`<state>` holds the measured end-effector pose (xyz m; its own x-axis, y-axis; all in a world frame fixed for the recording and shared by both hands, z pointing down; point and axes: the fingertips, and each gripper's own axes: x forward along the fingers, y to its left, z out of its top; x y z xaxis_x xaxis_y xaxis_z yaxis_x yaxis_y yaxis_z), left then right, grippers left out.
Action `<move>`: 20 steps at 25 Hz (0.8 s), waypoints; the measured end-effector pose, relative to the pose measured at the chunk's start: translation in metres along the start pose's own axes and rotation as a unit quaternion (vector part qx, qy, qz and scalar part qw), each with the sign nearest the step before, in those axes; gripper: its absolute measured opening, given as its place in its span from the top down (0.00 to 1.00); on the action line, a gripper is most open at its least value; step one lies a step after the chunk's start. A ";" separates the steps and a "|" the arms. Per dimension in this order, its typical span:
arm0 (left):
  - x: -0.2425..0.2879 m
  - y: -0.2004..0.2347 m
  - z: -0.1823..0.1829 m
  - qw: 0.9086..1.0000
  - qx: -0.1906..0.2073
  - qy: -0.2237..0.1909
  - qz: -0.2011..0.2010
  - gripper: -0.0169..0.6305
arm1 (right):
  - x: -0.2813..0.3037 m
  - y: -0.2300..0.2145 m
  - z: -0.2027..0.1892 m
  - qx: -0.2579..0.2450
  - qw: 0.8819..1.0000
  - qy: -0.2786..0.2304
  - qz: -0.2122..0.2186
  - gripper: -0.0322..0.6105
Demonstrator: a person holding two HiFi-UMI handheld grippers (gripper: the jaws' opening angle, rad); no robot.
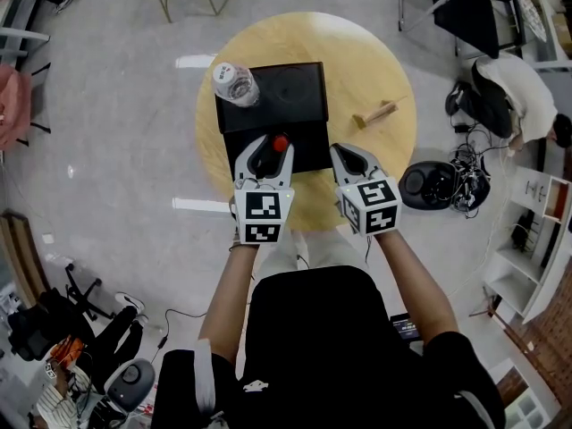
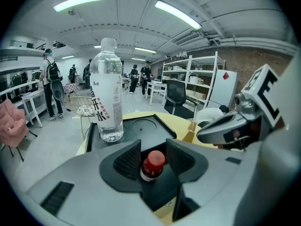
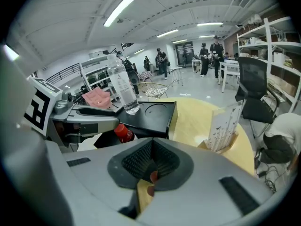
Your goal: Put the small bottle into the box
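- Centre of the head view: left gripper [image 1: 265, 157] jaws stand wide, small bottle [image 2: 152, 165] upright between them, untouched, on the black box [image 1: 299, 92].
- Lift away straight, don't clip that red cap; right gripper [image 3: 149, 163] sits pinched closed, empty.

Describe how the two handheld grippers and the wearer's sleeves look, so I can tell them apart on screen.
The left gripper and right gripper look alike: smooth light-grey moulded shells with dark insets and black ribbed pads. Each carries a white cube printed with black square markers, and the patterns differ. No cables show. The person wears a black short-sleeved top.
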<state>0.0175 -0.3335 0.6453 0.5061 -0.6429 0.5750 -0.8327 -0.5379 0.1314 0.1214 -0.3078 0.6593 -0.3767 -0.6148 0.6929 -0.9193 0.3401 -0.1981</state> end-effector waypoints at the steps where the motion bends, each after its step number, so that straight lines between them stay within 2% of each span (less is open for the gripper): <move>1: -0.004 -0.001 0.003 1.000 0.000 -0.003 -0.003 0.71 | -0.002 0.002 0.000 0.001 1.000 -0.003 -0.001 0.95; 7: -0.035 -0.013 0.020 0.999 0.010 -0.021 -0.023 0.73 | -0.021 0.021 0.006 0.002 1.000 -0.027 -0.005 0.95; 15: -0.087 -0.034 0.033 0.997 0.032 -0.054 -0.037 0.87 | -0.061 0.046 0.014 -0.003 0.998 -0.067 -0.017 0.95; 20: -0.122 -0.039 0.034 0.996 0.018 -0.079 -0.041 0.93 | -0.085 0.071 0.014 -0.019 0.996 -0.088 -0.021 0.95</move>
<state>-0.0044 -0.2527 0.5422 0.6038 -0.6719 0.4288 -0.7798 -0.6095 0.1429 0.0862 -0.2414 0.5764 -0.3556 -0.7427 0.5674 -0.9308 0.3367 -0.1426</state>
